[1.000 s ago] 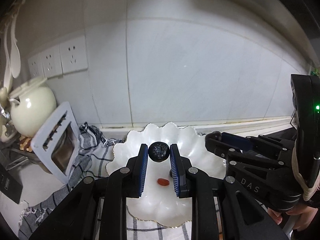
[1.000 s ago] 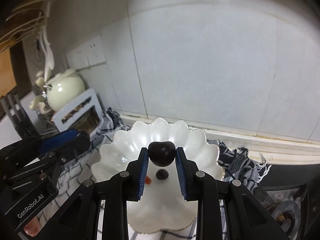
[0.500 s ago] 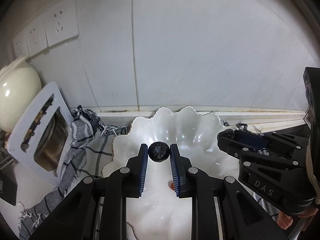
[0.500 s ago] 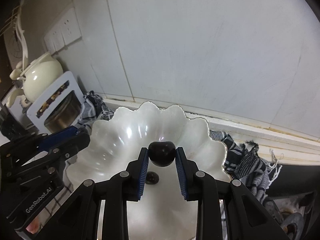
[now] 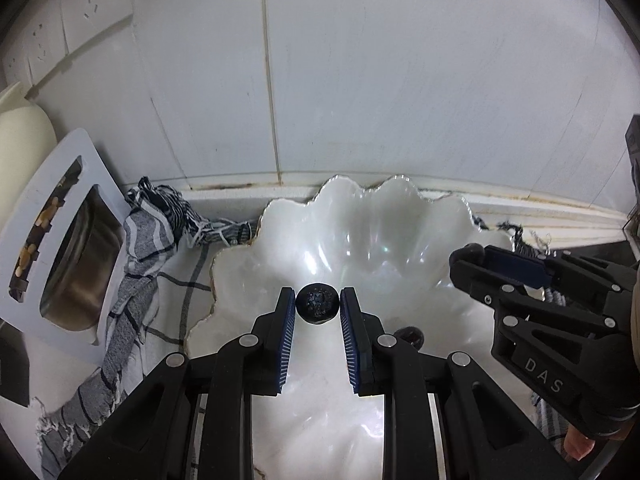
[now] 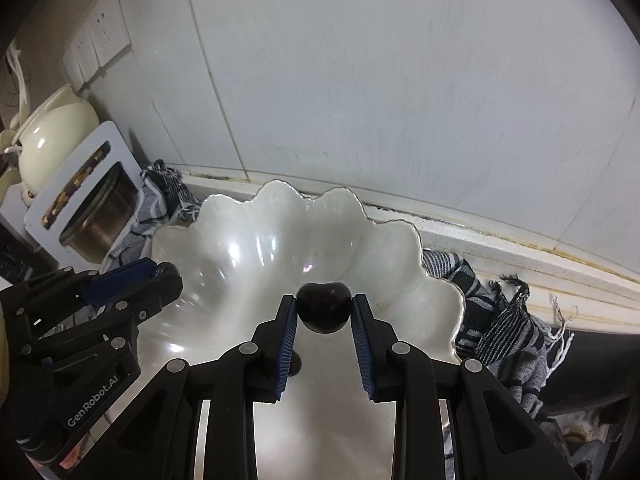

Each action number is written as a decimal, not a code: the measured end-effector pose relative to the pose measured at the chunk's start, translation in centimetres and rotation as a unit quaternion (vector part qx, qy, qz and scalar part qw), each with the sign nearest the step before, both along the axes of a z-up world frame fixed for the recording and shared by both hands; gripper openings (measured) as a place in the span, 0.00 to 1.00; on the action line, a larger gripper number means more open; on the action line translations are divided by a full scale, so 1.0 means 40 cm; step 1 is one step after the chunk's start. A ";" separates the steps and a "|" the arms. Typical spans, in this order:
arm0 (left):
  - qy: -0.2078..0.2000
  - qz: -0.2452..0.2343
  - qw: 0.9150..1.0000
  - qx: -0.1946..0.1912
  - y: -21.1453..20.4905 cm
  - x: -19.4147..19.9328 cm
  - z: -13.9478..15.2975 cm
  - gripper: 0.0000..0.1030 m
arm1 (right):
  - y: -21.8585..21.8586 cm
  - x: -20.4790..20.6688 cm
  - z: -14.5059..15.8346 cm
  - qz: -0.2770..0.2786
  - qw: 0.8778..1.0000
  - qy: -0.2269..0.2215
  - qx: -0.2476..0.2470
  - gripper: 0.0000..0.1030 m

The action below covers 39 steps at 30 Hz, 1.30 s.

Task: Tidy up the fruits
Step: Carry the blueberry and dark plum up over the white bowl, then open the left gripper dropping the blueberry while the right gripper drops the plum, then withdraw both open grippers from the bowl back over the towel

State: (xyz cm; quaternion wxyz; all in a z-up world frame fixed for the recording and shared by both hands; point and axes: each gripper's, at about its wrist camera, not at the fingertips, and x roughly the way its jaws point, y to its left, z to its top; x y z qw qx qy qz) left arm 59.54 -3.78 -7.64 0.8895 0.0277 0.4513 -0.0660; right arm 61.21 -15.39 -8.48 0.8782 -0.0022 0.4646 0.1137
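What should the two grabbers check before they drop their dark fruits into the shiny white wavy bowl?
1. Left gripper over the white scalloped pearly bowl: ok.
2. Its jaws are opening around the small rough black berry; fully let go: cannot tell.
3. Right gripper gripping the smooth dark round cherry: ok.
4. Cherry over the bowl: ok.
5. Another dark fruit already lies in the bowl; landing spot free: cannot tell.
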 end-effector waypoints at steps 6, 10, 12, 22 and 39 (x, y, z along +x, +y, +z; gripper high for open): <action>-0.006 0.007 1.000 0.013 -0.002 -0.012 0.012 0.47 | 0.001 0.002 -0.018 0.003 1.000 0.017 0.001 0.32; -0.018 0.014 1.000 0.015 -0.001 -0.036 0.036 0.55 | -0.009 -0.017 -0.010 -0.004 1.000 0.013 0.006 0.38; -0.029 0.019 0.999 0.016 0.000 -0.053 0.053 0.61 | -0.014 -0.032 0.003 -0.007 1.000 0.006 0.003 0.41; -0.083 0.021 0.996 0.012 -0.007 -0.158 0.155 0.67 | -0.048 -0.149 0.116 -0.015 0.998 -0.062 0.005 0.45; -0.148 0.008 0.989 -0.002 0.002 -0.368 0.265 0.68 | -0.069 -0.381 0.251 -0.015 0.988 -0.150 0.015 0.45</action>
